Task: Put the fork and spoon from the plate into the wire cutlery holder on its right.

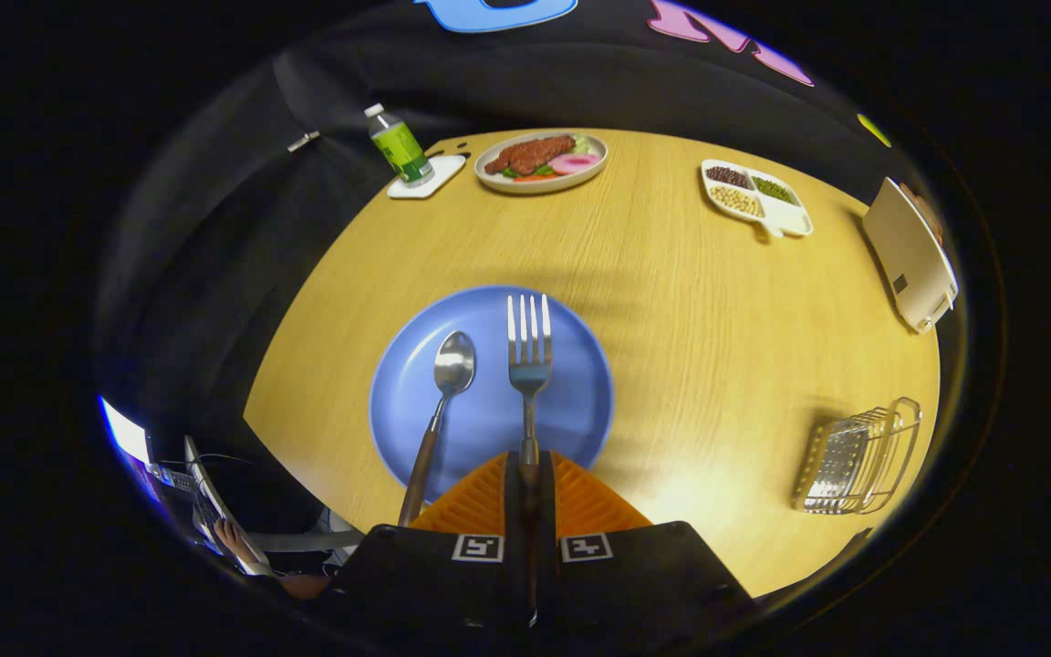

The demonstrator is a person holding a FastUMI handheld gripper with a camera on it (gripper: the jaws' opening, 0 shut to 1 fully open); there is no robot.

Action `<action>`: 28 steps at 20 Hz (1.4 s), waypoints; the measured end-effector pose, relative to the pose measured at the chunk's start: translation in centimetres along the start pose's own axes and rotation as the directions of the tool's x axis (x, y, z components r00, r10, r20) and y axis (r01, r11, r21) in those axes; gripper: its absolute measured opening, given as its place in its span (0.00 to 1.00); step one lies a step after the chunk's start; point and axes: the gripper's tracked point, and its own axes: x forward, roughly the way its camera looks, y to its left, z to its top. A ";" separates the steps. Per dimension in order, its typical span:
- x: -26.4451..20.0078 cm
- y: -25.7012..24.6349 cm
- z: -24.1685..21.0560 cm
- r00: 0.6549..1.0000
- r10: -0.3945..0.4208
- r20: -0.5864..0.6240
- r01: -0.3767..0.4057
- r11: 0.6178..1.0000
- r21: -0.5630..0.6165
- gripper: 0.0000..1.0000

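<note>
1. My jaws are drawn in narrow, and the gripper (529, 474) has both fingers pressed on the handle of the fork (528, 365), which runs straight out between them.
2. The fork's tines point away from me over the middle of the blue plate (580, 401); I cannot tell whether it rests on the plate or sits just clear of it.
3. The spoon (449, 383) lies on the same plate just left of the fork, bowl far, its darker handle running back toward me past the near rim, beside my left finger.
4. The wire cutlery holder (858, 456) stands on the wooden table (671, 274) well to the right of the plate.
5. I judge the fork stiff, light and slick: polished metal can pivot in a narrow hold, so a grip on the handle keeps the tines from swinging.
6. The spoon I would take on its darker handle, which looks less slippery than the bowl.
7. Far off sit a bottle (400, 146), a plate of food (541, 161) and a divided dish (756, 196), all out of my path.
</note>
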 end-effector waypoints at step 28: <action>-12.9 -25.8 -7.2 0.689 -0.224 -0.689 0.125 0.974 -0.192 0.08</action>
